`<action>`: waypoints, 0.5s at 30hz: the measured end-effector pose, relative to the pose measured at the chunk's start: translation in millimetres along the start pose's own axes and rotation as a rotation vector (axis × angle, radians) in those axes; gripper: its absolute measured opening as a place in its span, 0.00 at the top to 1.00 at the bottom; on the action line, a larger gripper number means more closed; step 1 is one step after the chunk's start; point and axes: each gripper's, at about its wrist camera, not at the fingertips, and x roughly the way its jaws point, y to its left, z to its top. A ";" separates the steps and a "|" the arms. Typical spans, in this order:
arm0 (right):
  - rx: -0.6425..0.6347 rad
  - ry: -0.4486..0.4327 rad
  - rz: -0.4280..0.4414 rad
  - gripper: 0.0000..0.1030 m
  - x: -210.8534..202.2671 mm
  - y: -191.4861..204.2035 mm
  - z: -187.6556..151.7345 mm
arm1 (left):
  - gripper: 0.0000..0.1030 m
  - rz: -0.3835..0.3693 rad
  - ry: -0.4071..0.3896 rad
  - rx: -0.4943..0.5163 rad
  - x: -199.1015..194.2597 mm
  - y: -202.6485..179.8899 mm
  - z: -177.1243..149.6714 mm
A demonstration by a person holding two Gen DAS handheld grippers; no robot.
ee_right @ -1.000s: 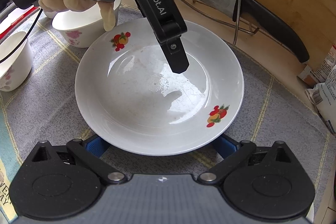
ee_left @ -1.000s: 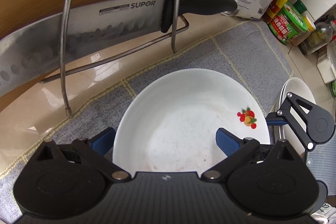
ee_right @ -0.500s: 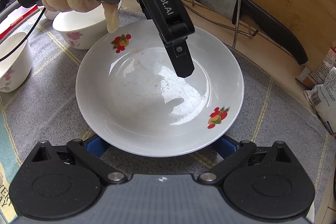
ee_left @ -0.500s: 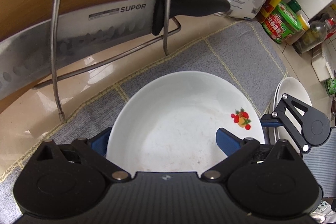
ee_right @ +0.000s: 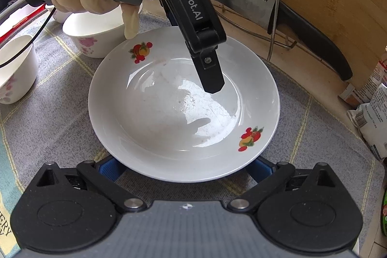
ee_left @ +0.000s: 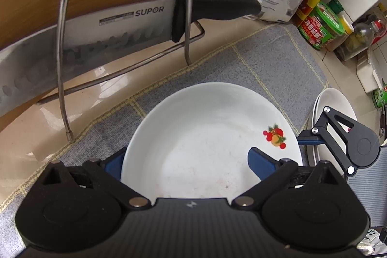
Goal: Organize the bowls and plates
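I am holding the plate (ee_right: 169, 113) on the grey mat (ee_right: 314, 132), my left gripper (ee_left: 186, 161) clenched on its rim with one finger (ee_right: 210, 74) inside the well, while my right gripper (ee_right: 183, 168) is spread wide with both jaws under the near edge, grasping nothing. Open mat is lying at 3 o'clock; the wire rack (ee_right: 273, 16) with its knife (ee_right: 241, 4) is crowding 1 o'clock and two bowls (ee_right: 94, 40) are sitting at 10. Compared with a second ago, the left gripper is reaching deeper toward the plate's centre.
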 end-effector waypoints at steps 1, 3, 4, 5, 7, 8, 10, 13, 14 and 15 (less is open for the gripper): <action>0.000 -0.001 0.001 0.00 0.2 0.1 -0.2 | 0.04 -0.002 -0.001 -0.003 -0.4 -0.1 0.0; 0.001 -0.001 0.003 0.00 0.4 0.3 -0.5 | 0.04 -0.003 -0.002 -0.005 -0.6 0.5 0.2; 0.002 -0.001 0.005 0.00 0.9 -1.2 -1.1 | 0.04 -0.003 -0.004 -0.005 -0.9 0.3 -0.1; 0.002 0.000 0.005 0.00 1.2 -1.2 -0.9 | 0.04 -0.002 -0.005 -0.005 -1.2 0.1 -0.3; 0.006 -0.003 0.007 0.00 0.8 -3.4 -1.0 | 0.04 0.001 -0.008 -0.001 -1.7 -0.4 -0.8; 0.008 -0.006 0.009 0.00 1.0 -4.7 -1.2 | 0.04 0.002 -0.009 0.000 -2.2 -0.3 -1.1; 0.010 -0.007 0.009 0.00 0.8 -5.8 -0.8 | 0.04 0.004 -0.012 0.001 -3.4 0.0 -1.2; 0.011 -0.010 0.007 0.00 0.3 -6.3 -1.3 | 0.04 0.006 -0.014 -0.003 -3.9 0.8 -1.4; 0.008 -0.010 0.005 0.00 0.6 -6.2 -1.0 | 0.04 0.005 -0.012 -0.004 -3.5 1.5 -1.3; 0.007 -0.010 0.001 0.00 0.2 -5.3 -1.1 | 0.04 0.006 -0.012 -0.006 -3.5 2.0 -1.6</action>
